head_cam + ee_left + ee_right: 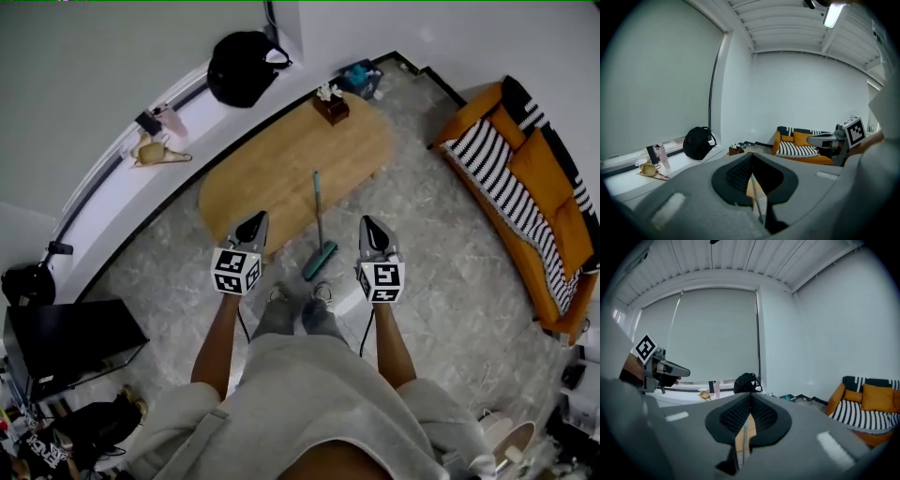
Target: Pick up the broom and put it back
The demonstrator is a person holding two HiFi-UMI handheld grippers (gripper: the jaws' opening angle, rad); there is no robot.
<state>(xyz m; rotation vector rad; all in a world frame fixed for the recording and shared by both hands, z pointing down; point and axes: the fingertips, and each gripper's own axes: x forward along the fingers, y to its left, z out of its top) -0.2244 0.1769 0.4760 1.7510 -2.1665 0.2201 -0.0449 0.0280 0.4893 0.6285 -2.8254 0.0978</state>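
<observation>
I'm standing over the broom (320, 261), holding my left gripper (254, 225) and right gripper (369, 228) either side of it, both jaws pinched together. Broom head is lying on the floor, its handle crossing the wooden table (272, 169) edge. Orange sofa (525, 164) sitting at right.

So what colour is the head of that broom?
The broom's head is teal green; the head view shows it best.

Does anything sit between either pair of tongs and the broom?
Nothing visible does. The broom has its head on the floor between the left tongs and right tongs, its handle over the near edge of the wooden table. Both are shut and empty.
</observation>
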